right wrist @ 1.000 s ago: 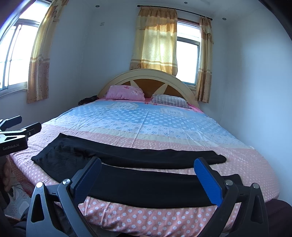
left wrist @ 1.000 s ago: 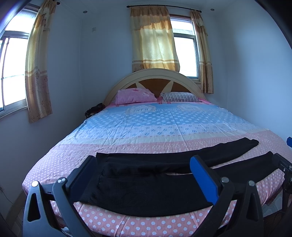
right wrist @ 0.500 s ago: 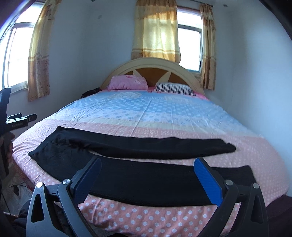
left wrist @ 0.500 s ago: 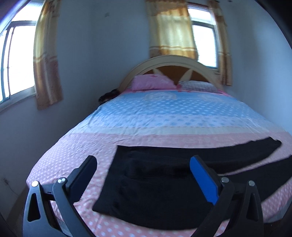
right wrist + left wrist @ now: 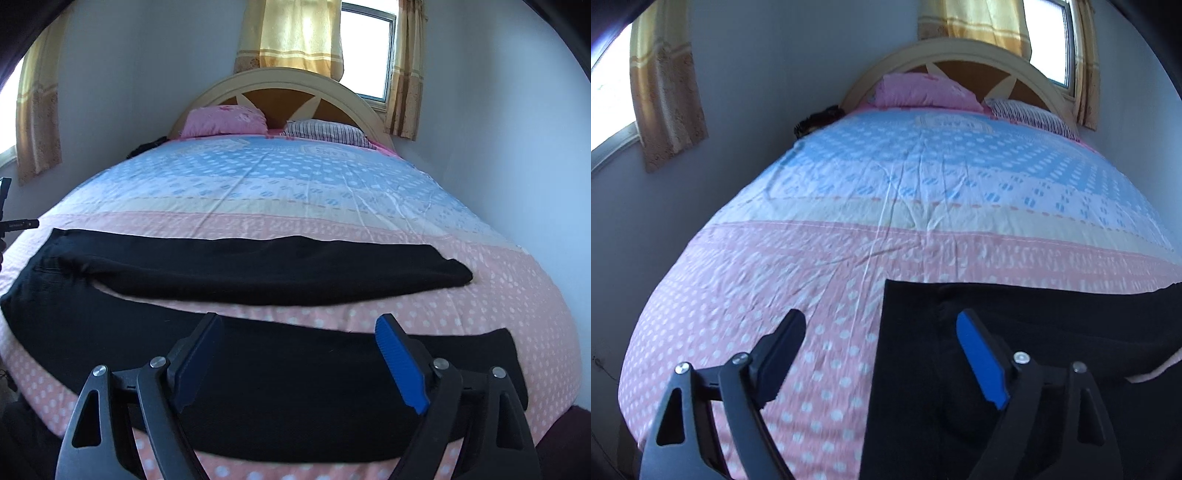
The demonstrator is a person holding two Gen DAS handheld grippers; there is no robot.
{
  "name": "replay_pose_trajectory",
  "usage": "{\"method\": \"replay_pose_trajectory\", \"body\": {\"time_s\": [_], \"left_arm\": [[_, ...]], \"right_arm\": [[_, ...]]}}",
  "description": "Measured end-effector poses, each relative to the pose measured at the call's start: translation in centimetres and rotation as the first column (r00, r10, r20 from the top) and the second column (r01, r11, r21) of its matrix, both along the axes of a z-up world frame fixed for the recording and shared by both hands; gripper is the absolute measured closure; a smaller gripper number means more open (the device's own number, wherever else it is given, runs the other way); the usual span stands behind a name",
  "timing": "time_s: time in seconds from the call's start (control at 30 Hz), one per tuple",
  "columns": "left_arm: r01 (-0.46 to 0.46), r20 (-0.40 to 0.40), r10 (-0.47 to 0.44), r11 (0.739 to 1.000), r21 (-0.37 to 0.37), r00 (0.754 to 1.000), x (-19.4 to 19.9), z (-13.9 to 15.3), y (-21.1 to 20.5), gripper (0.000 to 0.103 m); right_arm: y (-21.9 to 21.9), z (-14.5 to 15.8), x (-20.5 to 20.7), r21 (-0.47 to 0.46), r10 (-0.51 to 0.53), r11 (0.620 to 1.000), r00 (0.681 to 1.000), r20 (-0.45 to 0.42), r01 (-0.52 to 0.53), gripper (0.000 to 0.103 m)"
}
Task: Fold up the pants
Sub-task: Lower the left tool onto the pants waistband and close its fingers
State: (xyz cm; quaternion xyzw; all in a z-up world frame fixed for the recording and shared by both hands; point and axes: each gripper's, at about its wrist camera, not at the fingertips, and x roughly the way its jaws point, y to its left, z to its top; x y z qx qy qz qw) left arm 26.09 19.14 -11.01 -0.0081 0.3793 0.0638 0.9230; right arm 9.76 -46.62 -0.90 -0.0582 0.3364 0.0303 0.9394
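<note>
Starting at the left side of the bed (image 5: 923, 206): the left tool (image 5: 879, 336) hangs w/ jaws spread wide and nothing between them, positioned over the waistband end of the black pants (image 5: 1015, 332). One finger sits above bare polka-dot sheet, the blue-padded finger above the fabric near the waist edge; contact w/ the cloth cannot be confirmed from this view. Moving rightward, per the right wrist view, the pants (image 5: 258, 269) lie flat across the pink foot section of the bed, waist to the left, both legs running to the right. The legs are splayed apart, w/ a wedge of sheet visible between them; the far leg ends short of the right bed edge, the near leg runs along the foot edge. Further right, the right tool (image 5: 299, 332) is likewise wide open and empty, hovering over the mid-to-lower part of the near leg. Progress est.: very early. Garment is spread out but no fold is made yet. Remaining, by judgement: bring one leg over onto the other, then fold lengthwise from hems toward waist. At the headboard end, a pink pillow (image 5: 225, 120) and a striped pillow (image 5: 325, 133) are well apart from the work area.
</note>
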Motion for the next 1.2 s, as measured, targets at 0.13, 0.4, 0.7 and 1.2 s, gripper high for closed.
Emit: {"method": "replay_pose_trajectory", "body": {"time_s": [0.13,0.4,0.7,1.2], "left_arm": [[0.035,-0.048,-0.036,0.999,-0.03,0.998,2.9,-1.4,0.3,0.029],[0.077,-0.138,-0.085,0.995,-0.067,0.987,6.4,-4.5,0.7,0.054],[0.112,-0.145,-0.128,0.988,-0.11,0.981,6.9,-5.3,0.6,0.067],[0.117,-0.138,-0.129,0.989,-0.09,0.982,7.2,-5.1,0.9,0.074]], "right_arm": [[-1.6,-0.1,2.3,-0.017,-0.028,0.999,0.999,-0.015,0.028,0.017],[-4.8,-0.5,6.6,-0.017,-0.105,0.994,0.993,-0.051,0.104,0.017],[-9.1,-1.1,11.3,0.051,-0.169,0.983,0.981,-0.098,0.175,0.018],[-20.1,-3.9,21.7,0.116,-0.312,0.931,0.921,-0.232,0.345,0.017]]}}
